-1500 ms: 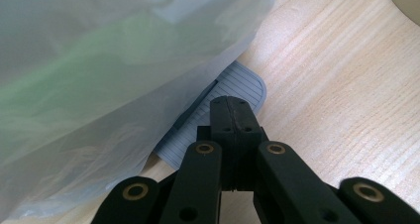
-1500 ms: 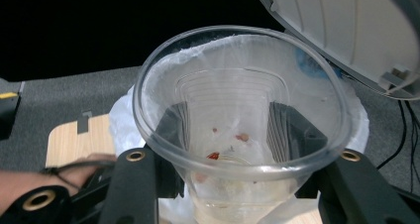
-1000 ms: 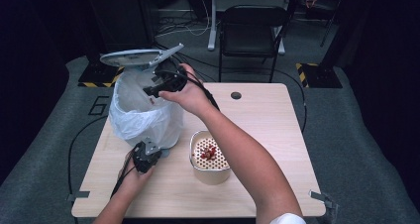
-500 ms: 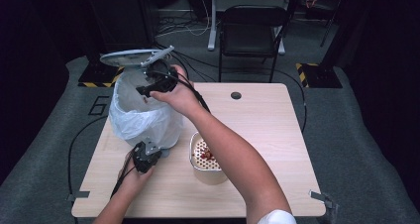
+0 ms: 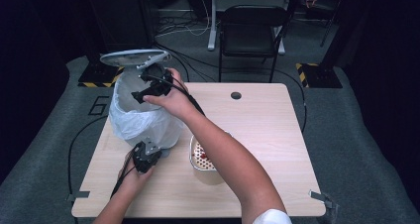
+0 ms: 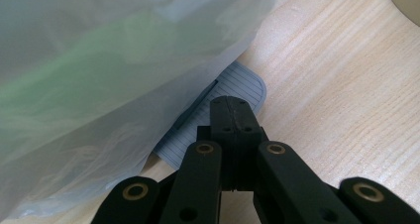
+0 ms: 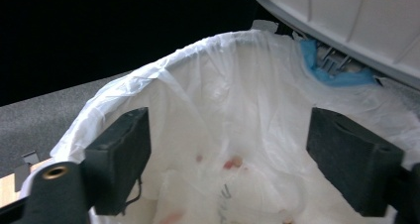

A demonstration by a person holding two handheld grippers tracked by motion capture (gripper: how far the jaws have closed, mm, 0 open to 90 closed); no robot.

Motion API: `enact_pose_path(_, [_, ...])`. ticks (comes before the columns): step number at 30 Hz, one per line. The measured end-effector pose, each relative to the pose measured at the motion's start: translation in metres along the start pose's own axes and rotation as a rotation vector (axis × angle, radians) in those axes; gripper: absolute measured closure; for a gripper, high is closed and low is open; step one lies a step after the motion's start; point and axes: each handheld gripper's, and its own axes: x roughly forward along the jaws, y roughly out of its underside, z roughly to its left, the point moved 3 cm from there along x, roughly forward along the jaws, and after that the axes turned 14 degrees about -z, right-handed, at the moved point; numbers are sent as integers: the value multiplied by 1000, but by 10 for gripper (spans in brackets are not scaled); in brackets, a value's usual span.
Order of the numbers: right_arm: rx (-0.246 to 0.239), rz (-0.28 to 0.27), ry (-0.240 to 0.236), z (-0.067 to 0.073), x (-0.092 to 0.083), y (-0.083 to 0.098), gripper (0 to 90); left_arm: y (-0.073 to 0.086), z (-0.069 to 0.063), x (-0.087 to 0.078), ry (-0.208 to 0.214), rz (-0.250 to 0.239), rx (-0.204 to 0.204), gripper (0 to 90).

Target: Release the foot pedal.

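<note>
Now, bin: a pedal bin (image 5: 141,115) lined with a white plastic bag (image 7: 233,105) stands at the table's left rear; every place below is told from it.
Right gripper: the right gripper (image 5: 148,87) hangs over the bin's open mouth, jaws spread wide with nothing between them; its jaws have just been opening.
Bag inside: in the right gripper view the thin, crinkled liner sits between and beyond the black jaws, with small reddish bits (image 7: 230,162) lying low inside it.
Lid: a pale grey round lid (image 5: 133,57) stands raised at the bin's far rim; its ribbed underside shows in the right gripper view, with a blue scrap (image 7: 332,75) by the hinge.
Left gripper: the left gripper (image 5: 145,156) rests at the bin's near foot, jaws pressed together, tips set on the pedal (image 6: 233,87).
Pedal: a flat grey tab with fine ridges and a rounded corner, sticking out from under the translucent bag, which shows a green tinge there.
Bowl: a round metal bowl (image 5: 198,165) with a perforated insert and red pieces stands just right of the bin, partly under the right forearm.
Table: light wood grain (image 5: 277,130), smooth.
Change: against the earlier high view, the right gripper sits lower and nearer the bin's mouth; the left gripper stays where it was.
</note>
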Motion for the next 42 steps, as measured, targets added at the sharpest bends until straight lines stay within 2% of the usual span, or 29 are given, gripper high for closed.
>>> enact_pose_path(2, [-14, -8, -6, -1, -1, 0, 164, 0, 0, 0, 4, 2, 3, 900])
enact_pose_path(5, [6, -13, -15, -1, -9, 0, 172, 0, 0, 0, 3, 0, -5, 900])
enact_pose_path(9, [-13, -13, -14, 0, -21, 1, 187, 0, 1, 0, 13, 2, -11, 900])
enact_pose_path(11, [-18, -12, -20, -1, -29, 2, 197, 0, 1, 0, 15, 1, -29, 900])
enact_pose_path(16, [-12, -16, -14, -5, -51, 4, 217, 0, 1, -1, 15, 6, -30, 900])
enact_pose_path(18, [-12, -16, -5, -9, -61, 6, 218, 1, 0, 1, -5, -15, -35, 900])
enact_pose_path(20, [-3, -14, -2, -13, -71, 9, 218, 1, 1, 1, 5, -14, -40, 900])
enact_pose_path(22, [-8, -20, 15, -20, -81, 13, 218, 0, 2, 0, 19, -3, -40, 900])
enact_pose_path(24, [-20, -37, 41, -27, -90, 16, 217, 1, 3, 1, 13, -14, -36, 900])
enact_pose_path(29, [-1, -56, 78, -44, -113, 25, 217, 0, 2, 0, 11, -5, -31, 900])
enact_pose_path(33, [9, -41, 116, -54, -127, 33, 217, 1, 2, 0, 16, -4, -41, 900])
enact_pose_path(39, [17, -45, 139, -66, -147, 43, 217, 0, 2, 0, 20, 0, -43, 900])
enact_pose_path(40, [21, -41, 147, -67, -151, 44, 217, 0, 3, 0, 18, -3, -42, 900])
enact_pose_path(41, [14, -45, 153, -69, -154, 46, 217, 0, 5, 0, 21, -1, -16, 900])
enact_pose_path(42, [10, -42, 154, -71, -157, 48, 218, 0, 6, 0, 22, -3, -18, 900])
